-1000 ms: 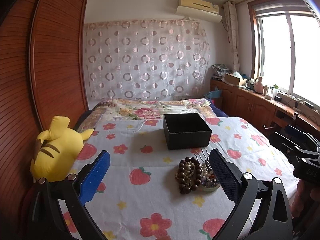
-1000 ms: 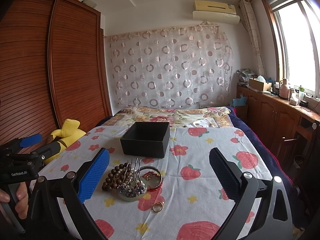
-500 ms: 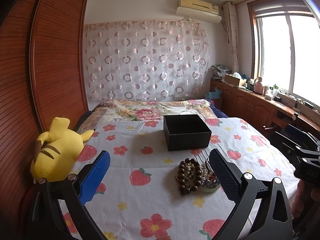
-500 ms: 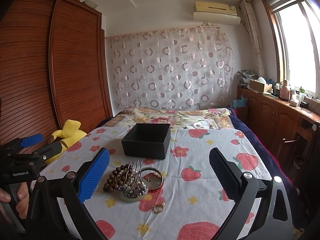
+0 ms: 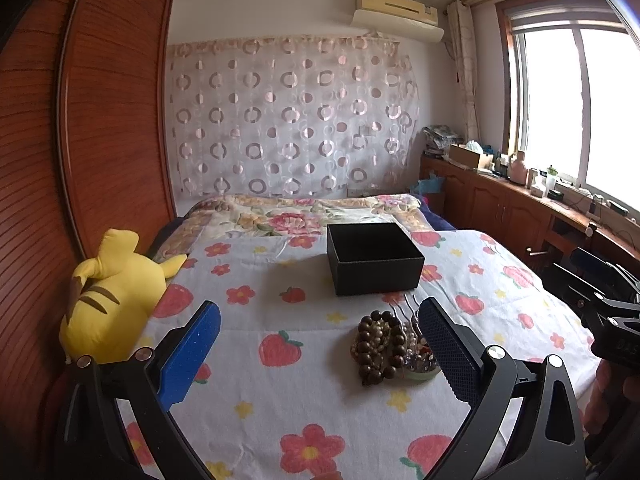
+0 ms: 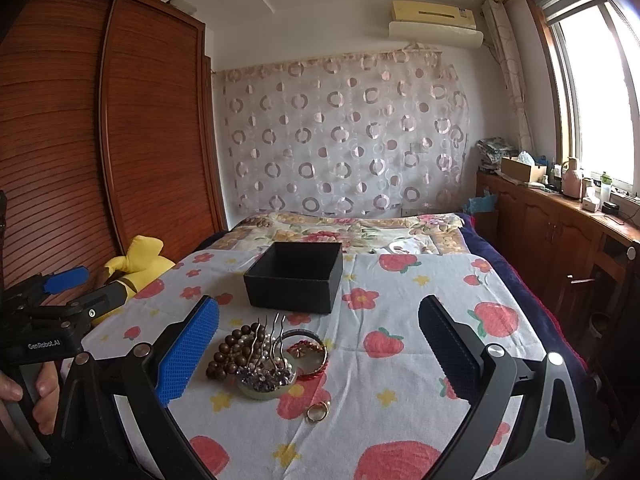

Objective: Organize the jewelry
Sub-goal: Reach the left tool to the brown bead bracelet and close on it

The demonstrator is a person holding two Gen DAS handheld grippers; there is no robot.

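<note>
With both grippers' jaws wide open & empty, right gripper [image 6: 318, 354] shd pinch bead bracelet [image 6: 232, 350] first, then carry to black box [image 6: 295, 278] at far side.

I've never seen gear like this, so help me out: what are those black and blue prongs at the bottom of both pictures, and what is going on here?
They are hand-held tongs, one in each of a person's hands, each with a camera looking along its fingers. One picture is from the left tongs, the other from the right tongs. Both are open and hold nothing. Each view also catches the other tool at its edge. On the bed lie an open black box, brown beads, hairpins, a red bangle and a small ring. A yellow plush sits beside the wardrobe.
</note>
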